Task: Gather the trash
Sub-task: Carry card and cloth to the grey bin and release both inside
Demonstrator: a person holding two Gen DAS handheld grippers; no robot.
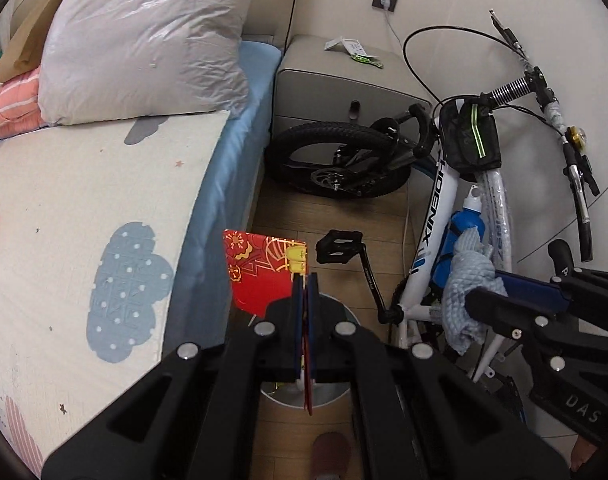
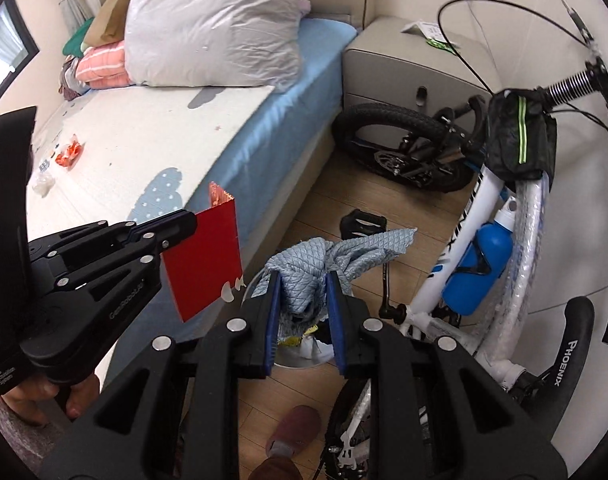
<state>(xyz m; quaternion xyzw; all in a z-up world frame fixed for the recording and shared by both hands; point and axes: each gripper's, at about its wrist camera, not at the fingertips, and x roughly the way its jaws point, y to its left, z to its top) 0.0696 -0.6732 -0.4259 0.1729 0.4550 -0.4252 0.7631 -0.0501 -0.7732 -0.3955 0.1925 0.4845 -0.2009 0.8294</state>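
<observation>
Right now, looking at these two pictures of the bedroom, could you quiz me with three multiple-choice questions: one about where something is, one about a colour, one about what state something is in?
1. Where does the bin stand?
A. On the bed
B. On the wooden floor, below both grippers
C. On the bedside cabinet

2. What colour is the bottle on the bicycle frame?
A. Blue
B. Green
C. Yellow

3. What is the left hand-held gripper doing?
A. Standing open and empty
B. Holding a grey cloth
C. Shut on a red envelope

Answers:
1. B, the round bin shows on the floor planks under the fingers in both views.
2. A, the bottle in the frame cage is blue with a white cap.
3. C, its pads pinch the red envelope's edge; the cloth is in the right hand-held gripper.
</observation>
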